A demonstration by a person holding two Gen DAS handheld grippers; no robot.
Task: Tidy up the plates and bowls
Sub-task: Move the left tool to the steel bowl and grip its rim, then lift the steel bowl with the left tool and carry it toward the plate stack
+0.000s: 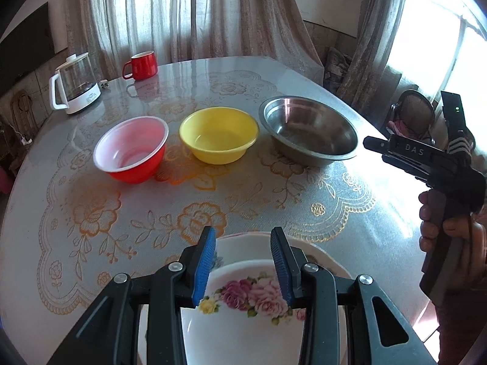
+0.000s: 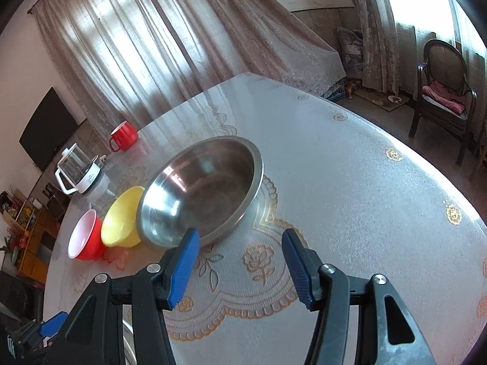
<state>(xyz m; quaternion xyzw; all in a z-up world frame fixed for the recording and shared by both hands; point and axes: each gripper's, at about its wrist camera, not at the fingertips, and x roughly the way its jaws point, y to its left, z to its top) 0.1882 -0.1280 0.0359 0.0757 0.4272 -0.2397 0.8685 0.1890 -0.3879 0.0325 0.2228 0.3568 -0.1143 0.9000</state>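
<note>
Three bowls stand in a row on the round table (image 1: 350, 213): a red bowl (image 1: 131, 152) with a white inside, a yellow bowl (image 1: 217, 135) and a wide steel bowl (image 1: 307, 127). My left gripper (image 1: 243, 231) hovers open over a stack of floral plates (image 1: 243, 292) at the near edge, pads clear of them. In the right wrist view my right gripper (image 2: 240, 237) is open and empty, just short of the steel bowl (image 2: 201, 194), with the yellow bowl (image 2: 121, 219) and red bowl (image 2: 83, 238) to its left. A hand (image 1: 438, 234) holds that gripper at the right.
A red mug (image 1: 141, 65) and a glass kettle (image 1: 76, 86) on a white base stand at the table's far left. Curtains hang behind the table. A dark chair (image 2: 441, 97) stands on the floor beyond the table's right edge. A wall television (image 2: 48, 127) is at the left.
</note>
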